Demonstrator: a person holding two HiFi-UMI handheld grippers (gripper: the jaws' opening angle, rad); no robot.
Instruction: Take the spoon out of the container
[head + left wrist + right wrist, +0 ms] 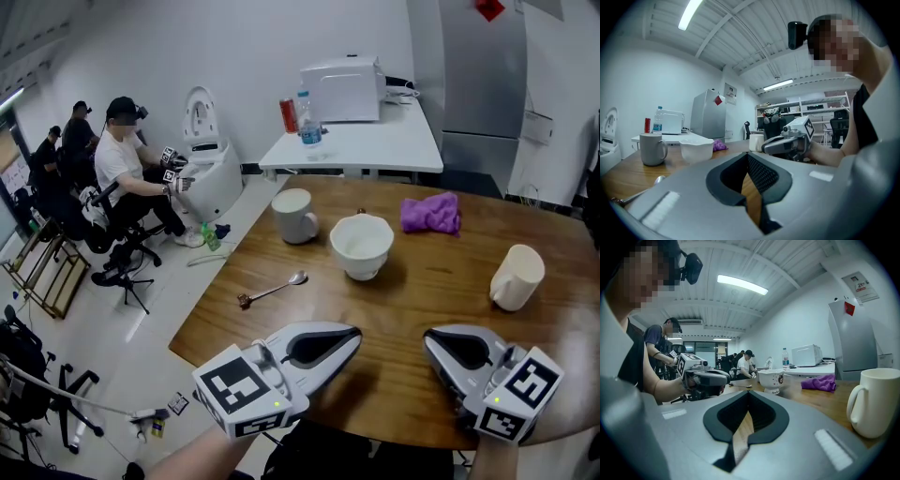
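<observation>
A metal spoon lies flat on the round wooden table, left of the white bowl and outside it. In the left gripper view the spoon shows low at the left, with the bowl behind it. My left gripper rests near the table's front edge, shut and holding nothing. Beside it, my right gripper is likewise shut with nothing in it. The spoon is about a hand's width ahead and to the left of the left gripper's tips. In the right gripper view the bowl stands far ahead.
A grey mug stands behind the spoon, and a white mug at the right near my right gripper. A purple cloth lies at the back. Beyond is a white table with a microwave. People sit at the far left.
</observation>
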